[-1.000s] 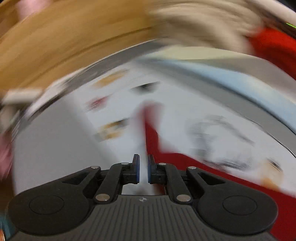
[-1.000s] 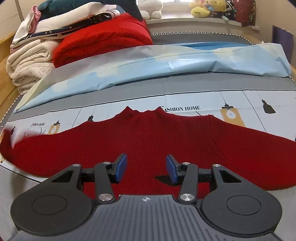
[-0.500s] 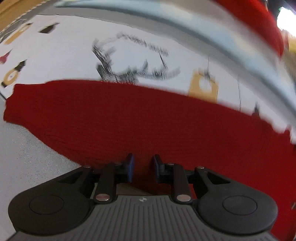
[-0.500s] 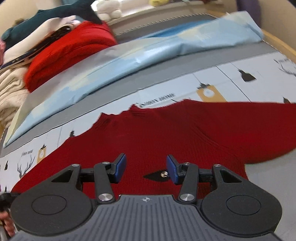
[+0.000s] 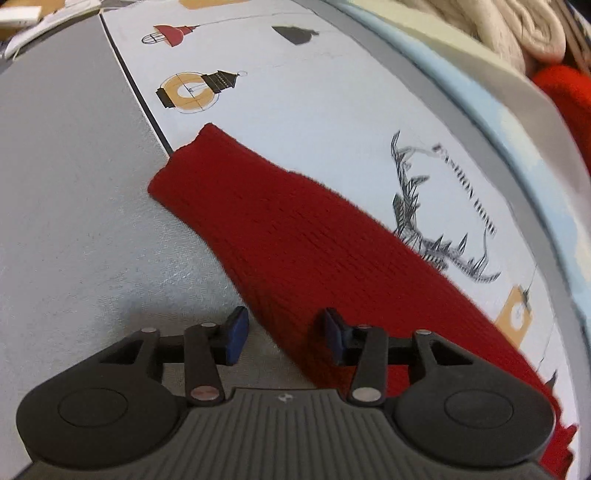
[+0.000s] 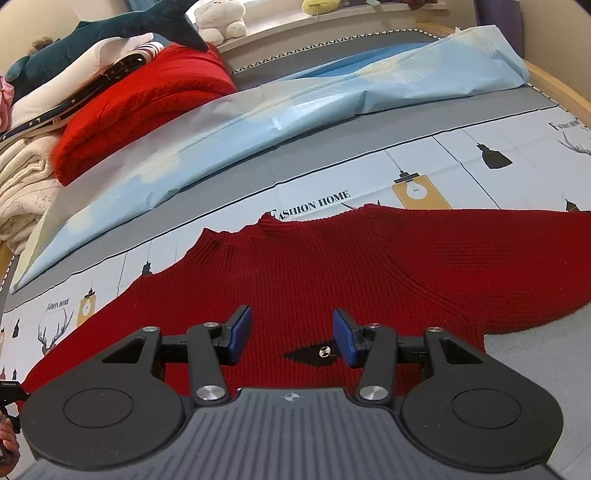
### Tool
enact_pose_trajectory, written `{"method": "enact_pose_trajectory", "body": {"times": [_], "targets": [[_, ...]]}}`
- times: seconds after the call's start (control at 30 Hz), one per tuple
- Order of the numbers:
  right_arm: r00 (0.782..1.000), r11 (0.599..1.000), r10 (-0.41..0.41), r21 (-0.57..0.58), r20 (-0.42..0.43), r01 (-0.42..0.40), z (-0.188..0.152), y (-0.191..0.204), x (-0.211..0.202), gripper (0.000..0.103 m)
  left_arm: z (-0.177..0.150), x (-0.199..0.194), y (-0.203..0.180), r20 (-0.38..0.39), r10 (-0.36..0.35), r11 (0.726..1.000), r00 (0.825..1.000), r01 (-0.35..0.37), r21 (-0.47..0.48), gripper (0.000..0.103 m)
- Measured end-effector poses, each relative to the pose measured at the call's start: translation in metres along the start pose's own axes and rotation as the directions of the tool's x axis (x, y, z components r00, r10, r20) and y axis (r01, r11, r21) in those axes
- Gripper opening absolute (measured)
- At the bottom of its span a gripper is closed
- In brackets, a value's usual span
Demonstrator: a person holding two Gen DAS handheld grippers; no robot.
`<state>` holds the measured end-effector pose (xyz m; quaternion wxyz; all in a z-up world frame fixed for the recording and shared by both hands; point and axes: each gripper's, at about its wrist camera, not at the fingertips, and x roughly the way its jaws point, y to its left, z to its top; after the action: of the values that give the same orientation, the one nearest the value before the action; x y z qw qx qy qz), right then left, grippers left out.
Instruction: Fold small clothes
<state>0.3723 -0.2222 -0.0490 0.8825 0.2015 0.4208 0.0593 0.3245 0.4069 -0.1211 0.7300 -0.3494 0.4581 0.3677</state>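
A dark red knit sweater [image 6: 314, 273] lies flat on the printed bed sheet [image 6: 480, 177], collar away from me, both sleeves spread out sideways. My right gripper [image 6: 291, 334] is open and empty, hovering over the sweater's chest near a small black logo patch [image 6: 317, 354]. In the left wrist view the sweater's left sleeve [image 5: 288, 236] runs diagonally, its cuff [image 5: 184, 166] at the far end. My left gripper [image 5: 282, 334] is open, its jaws straddling the lower edge of that sleeve, holding nothing.
A stack of folded clothes, with a bright red knit [image 6: 147, 107] and cream items [image 6: 22, 184], sits at the far left of the bed. A light blue sheet [image 6: 295, 107] lies behind the sweater. Plush toys [image 6: 218, 18] line the back ledge.
My left gripper has opened and swung along the sleeve, which now lies flat with its cuff in view. My right gripper has tilted and stayed open over the chest.
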Motion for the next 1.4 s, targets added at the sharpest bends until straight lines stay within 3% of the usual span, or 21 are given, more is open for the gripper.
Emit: {"method": "enact_pose_trajectory", "body": {"times": [0.03,0.1,0.2,0.27,0.3,0.4,0.5,0.6,0.67,0.7,0.77,0.8,0.87,1.03,1.07,1.17,1.4], "targets": [[1.000,1.000,-0.001,0.000,-0.003,0.001,0.000,0.000,0.001,0.051,0.000,-0.001,0.000,0.011,0.000,1.000,1.000,0.000,0.003,0.038],[1.000,1.000,-0.003,-0.001,-0.007,0.003,-0.001,0.000,0.001,0.051,-0.001,-0.004,-0.003,0.037,-0.016,1.000,0.999,0.016,0.007,0.018],[1.000,1.000,-0.011,-0.011,-0.006,0.011,-0.001,-0.001,0.001,0.051,0.002,-0.012,-0.010,0.098,-0.018,1.000,0.995,0.018,0.001,0.013],[1.000,1.000,-0.024,-0.010,0.004,0.024,-0.001,-0.004,-0.002,0.051,-0.004,-0.035,-0.034,0.175,-0.025,0.997,0.984,0.011,0.080,0.013],[1.000,1.000,-0.029,-0.009,0.010,0.029,-0.001,-0.006,-0.004,0.051,-0.008,-0.048,-0.048,0.211,-0.047,0.991,0.976,0.020,0.129,0.013],[0.999,0.999,-0.041,-0.015,0.025,0.042,-0.003,-0.012,-0.010,0.050,-0.035,-0.099,-0.097,0.263,-0.228,0.942,0.937,0.144,0.303,0.012],[0.998,0.999,-0.044,-0.028,0.035,0.045,-0.006,-0.015,-0.015,0.049,-0.084,-0.148,-0.146,0.218,-0.441,0.814,0.871,0.286,0.505,0.011],[0.999,0.999,-0.040,-0.031,0.032,0.041,-0.008,-0.017,-0.016,0.049,-0.144,-0.186,-0.186,0.077,-0.601,0.640,0.795,0.422,0.643,0.012],[0.999,0.999,-0.036,-0.032,0.021,0.037,-0.010,-0.016,-0.015,0.049,-0.183,-0.195,-0.207,-0.065,-0.648,0.536,0.759,0.516,0.668,0.014],[0.999,0.999,-0.031,-0.034,0.013,0.032,-0.011,-0.015,-0.014,0.049,-0.199,-0.195,-0.217,-0.148,-0.649,0.484,0.746,0.555,0.677,0.022],[1.000,0.999,-0.020,-0.035,-0.002,0.020,-0.012,-0.012,-0.010,0.049,-0.226,-0.197,-0.233,-0.288,-0.636,0.365,0.716,0.609,0.704,0.029],[1.000,0.999,-0.015,-0.034,-0.009,0.014,-0.012,-0.011,-0.008,0.049,-0.232,-0.200,-0.235,-0.280,-0.638,0.347,0.718,0.592,0.727,0.029],[1.000,1.000,-0.007,-0.025,-0.021,0.006,-0.012,-0.009,-0.005,0.049,-0.231,-0.202,-0.238,-0.205,-0.618,0.377,0.759,0.515,0.770,0.029],[0.998,0.999,0.019,0.028,-0.060,-0.017,-0.012,-0.007,0.008,0.049,-0.187,-0.164,-0.235,-0.125,-0.432,0.628,0.893,0.398,0.669,0.029],[0.997,0.999,0.021,0.039,-0.071,-0.018,-0.014,-0.006,0.012,0.049,-0.178,-0.154,-0.234,-0.118,-0.394,0.669,0.912,0.372,0.643,0.029],[0.993,0.993,0.032,0.115,-0.118,-0.018,-0.019,-0.010,0.027,0.049,-0.153,-0.140,-0.228,-0.118,-0.362,0.738,0.925,0.362,0.569,0.029],[0.980,0.947,0.029,0.320,-0.198,0.036,-0.035,-0.025,0.064,0.049,-0.143,-0.150,-0.226,-0.130,-0.399,0.732,0.908,0.400,0.551,0.029]]}}
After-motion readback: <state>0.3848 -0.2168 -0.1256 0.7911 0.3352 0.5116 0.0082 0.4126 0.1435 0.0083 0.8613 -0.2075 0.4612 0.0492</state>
